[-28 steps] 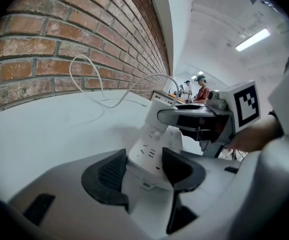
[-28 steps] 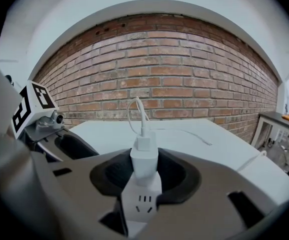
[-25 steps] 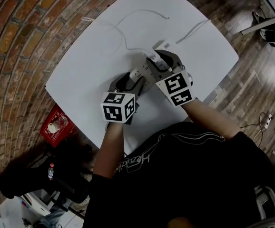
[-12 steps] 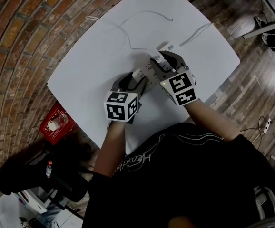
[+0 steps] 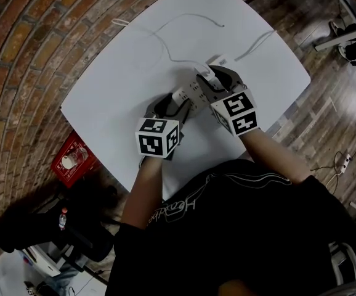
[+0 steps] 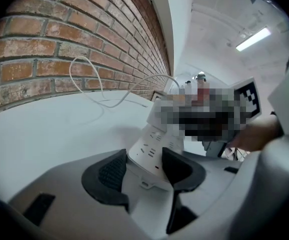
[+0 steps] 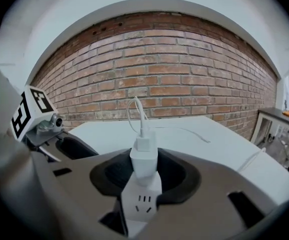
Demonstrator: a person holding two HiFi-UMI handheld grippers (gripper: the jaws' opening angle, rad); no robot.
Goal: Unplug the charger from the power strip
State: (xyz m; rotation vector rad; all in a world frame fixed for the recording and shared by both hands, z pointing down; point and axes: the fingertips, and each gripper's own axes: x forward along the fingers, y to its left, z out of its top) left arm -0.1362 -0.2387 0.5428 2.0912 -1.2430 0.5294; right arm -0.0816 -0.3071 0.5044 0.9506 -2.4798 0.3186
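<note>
Head view: the power strip [image 5: 187,95] lies mid-table, well in from every edge of the white table [image 5: 110,91]. Bare tabletop opens to the left and far side, crossed by a thin white cable [image 5: 184,18].

Left gripper view: the left gripper [image 6: 144,162] clamps the power strip's near end, jaws wide.

Right gripper view: the right gripper [image 7: 145,176] pinches the charger [image 7: 144,159], which stands plugged upright in the power strip. A brick wall [image 7: 174,69] rises beyond the table's far edge.

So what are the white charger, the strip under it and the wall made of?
Charger: probably smooth white moulded plastic, faint sheen.
Power strip: likely the same plastic, matte, with moulded socket slots.
Wall: rough red brick, pale mortar joints showing.
</note>
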